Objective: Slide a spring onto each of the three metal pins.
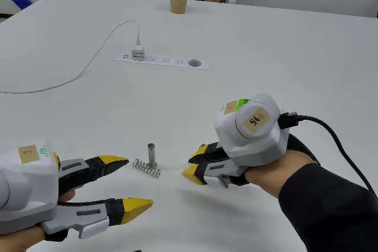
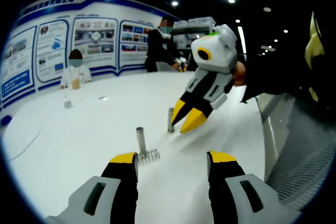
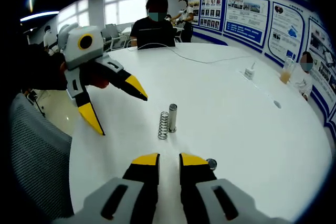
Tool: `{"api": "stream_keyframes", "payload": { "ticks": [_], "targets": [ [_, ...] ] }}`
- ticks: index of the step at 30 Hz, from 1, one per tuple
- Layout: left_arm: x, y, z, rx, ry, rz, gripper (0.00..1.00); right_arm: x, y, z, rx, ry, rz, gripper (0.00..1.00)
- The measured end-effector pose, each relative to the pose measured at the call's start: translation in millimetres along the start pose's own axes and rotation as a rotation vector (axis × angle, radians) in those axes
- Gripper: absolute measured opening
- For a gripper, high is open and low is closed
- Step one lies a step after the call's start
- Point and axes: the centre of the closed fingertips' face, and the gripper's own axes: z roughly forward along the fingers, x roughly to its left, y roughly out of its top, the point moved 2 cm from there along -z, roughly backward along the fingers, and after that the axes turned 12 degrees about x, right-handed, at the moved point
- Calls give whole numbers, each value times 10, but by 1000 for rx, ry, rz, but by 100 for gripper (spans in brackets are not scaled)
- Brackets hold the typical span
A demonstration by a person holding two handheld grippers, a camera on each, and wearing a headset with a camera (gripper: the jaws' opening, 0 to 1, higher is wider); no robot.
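My left gripper [image 1: 131, 182] hangs released, jaws spread wide and empty, aimed at the pin [image 1: 152, 153] standing upright near my edge of the counter [image 1: 266, 57]. The spring [image 1: 146, 167] lies on its side at that pin's foot, touching it or nearly so, not threaded on. My right gripper [image 1: 194, 163] faces them from the other side, jaws parted only narrowly, holding nothing; a second pin [image 3: 211, 163] stands just beside its tip
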Motion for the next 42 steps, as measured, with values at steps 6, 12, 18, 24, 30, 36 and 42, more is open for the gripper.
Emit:
{"api": "stream_keyframes", "payload": {
  "ticks": [6, 12, 18, 24, 30, 36, 42],
  "targets": [
    [6, -11, 5, 3, 2, -2, 54, 84, 87, 94, -7, 18, -19, 16],
    [11, -17, 1, 3, 3, -5, 54, 129, 138, 186, -10, 21, -31, 16],
    [16, -21, -4, 3, 5, -6, 54, 128, 198, 273, -19, 24, -28, 17],
    [36, -25, -15, 4, 9, -9, 54, 103, 217, 352, -15, 22, -17, 17],
    [28, -30, -8, 6, 6, -9, 54, 97, 208, 422, -10, 31, 4, 17],
    [35, -26, -21, 10, 7, -8, 54, 101, 203, 474, -10, 28, 16, 17],
    [35, -25, -25, 13, 7, -5, 54, 125, 196, 521, -9, 32, 23, 17]
  ]
}}
